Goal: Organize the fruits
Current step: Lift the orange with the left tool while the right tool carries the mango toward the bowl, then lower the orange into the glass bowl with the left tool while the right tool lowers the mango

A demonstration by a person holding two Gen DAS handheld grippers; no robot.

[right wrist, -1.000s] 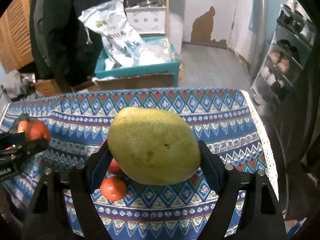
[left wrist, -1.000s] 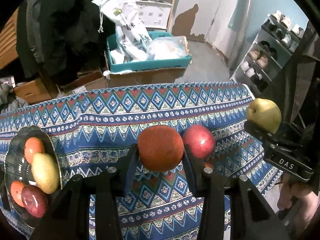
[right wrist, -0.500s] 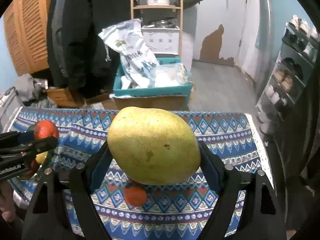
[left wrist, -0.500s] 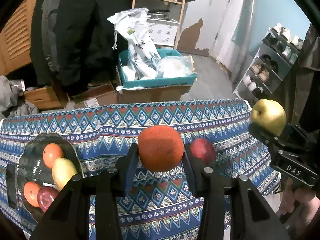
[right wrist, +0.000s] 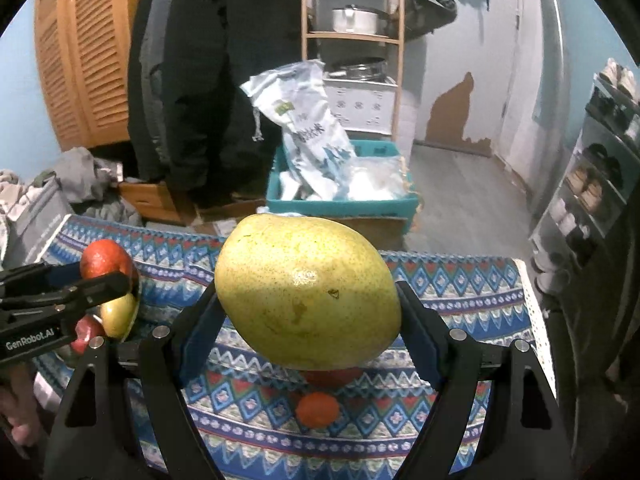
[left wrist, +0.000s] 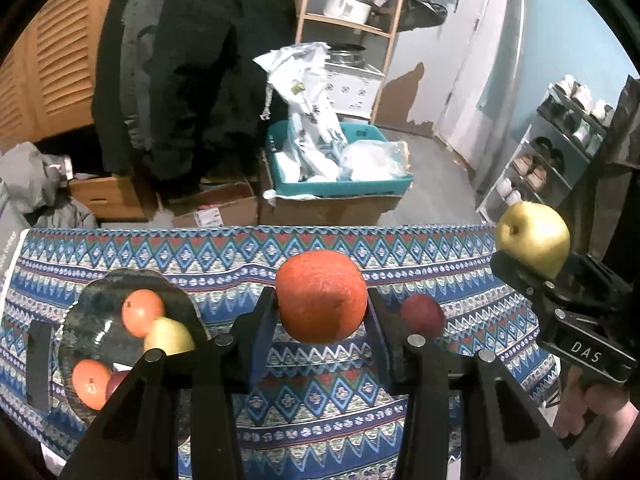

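Observation:
My left gripper point(left wrist: 322, 312) is shut on an orange point(left wrist: 321, 296), held above the patterned tablecloth point(left wrist: 320, 396). My right gripper point(right wrist: 308, 312) is shut on a large yellow-green pear point(right wrist: 307, 296); that pear point(left wrist: 534, 238) also shows at the right of the left wrist view. A dark glass plate point(left wrist: 92, 332) at the left holds two oranges point(left wrist: 142, 312), a yellow pear point(left wrist: 170, 336) and a red apple, partly hidden. A red apple point(left wrist: 422, 316) lies on the cloth behind the left fingers. A small orange point(right wrist: 318, 410) lies on the cloth below the held pear.
Beyond the table's far edge stand a teal crate point(left wrist: 340, 184) with plastic bags, cardboard boxes point(left wrist: 108, 196), a wooden shelf point(left wrist: 352, 20) with pots and a dark hanging coat point(left wrist: 188, 60). A shoe rack point(left wrist: 560, 148) lines the right wall. A hand point(left wrist: 600, 412) grips the right tool.
Both grippers have risen and drawn back with their fruit still held. The table has sunk lower in both views, and more of the room behind shows.

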